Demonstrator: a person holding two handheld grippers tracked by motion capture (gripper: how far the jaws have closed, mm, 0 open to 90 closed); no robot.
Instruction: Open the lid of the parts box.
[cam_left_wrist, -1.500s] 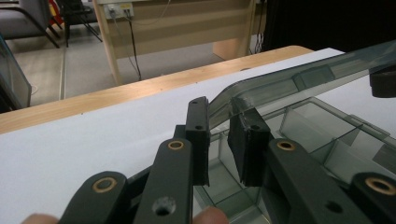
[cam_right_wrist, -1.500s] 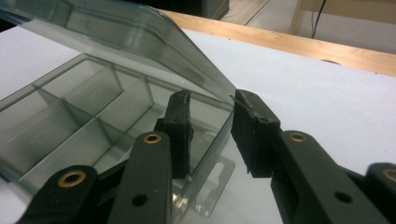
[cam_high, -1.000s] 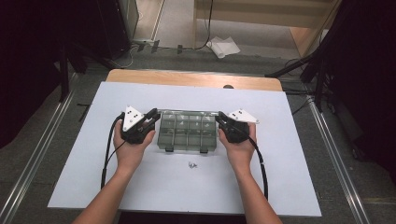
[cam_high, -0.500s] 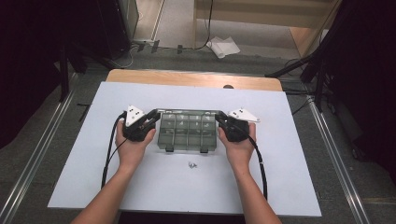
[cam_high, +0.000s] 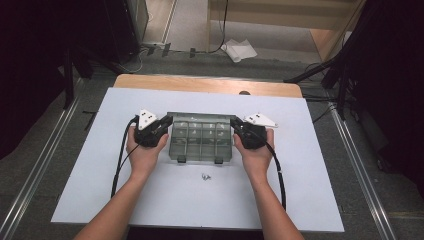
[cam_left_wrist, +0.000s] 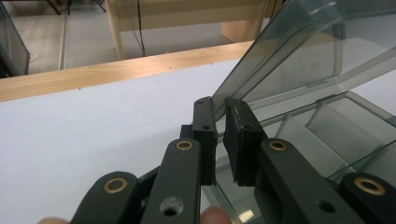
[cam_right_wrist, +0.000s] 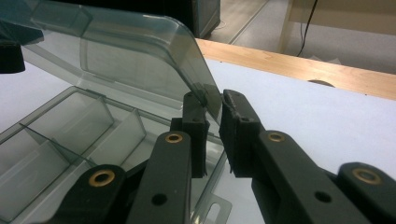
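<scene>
- Compartment box (cam_high: 201, 141): my left gripper (cam_left_wrist: 219, 109), whose jaws have just been closing, pinches one end edge of its smoky clear lid (cam_left_wrist: 289, 56).
- My right gripper (cam_right_wrist: 214, 101) is clamped on the lid's opposite end edge.
- Lid stands tilted open over divided compartments.
- Box sits mid-tabletop, toward the far wooden edge (cam_high: 210, 84).
- Small metal bits (cam_high: 205, 176) lie just nearside.

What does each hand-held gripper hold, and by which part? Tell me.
Both pinch the box's clear lid: left hand-held gripper at one side edge, right hand-held gripper at the other.
</scene>
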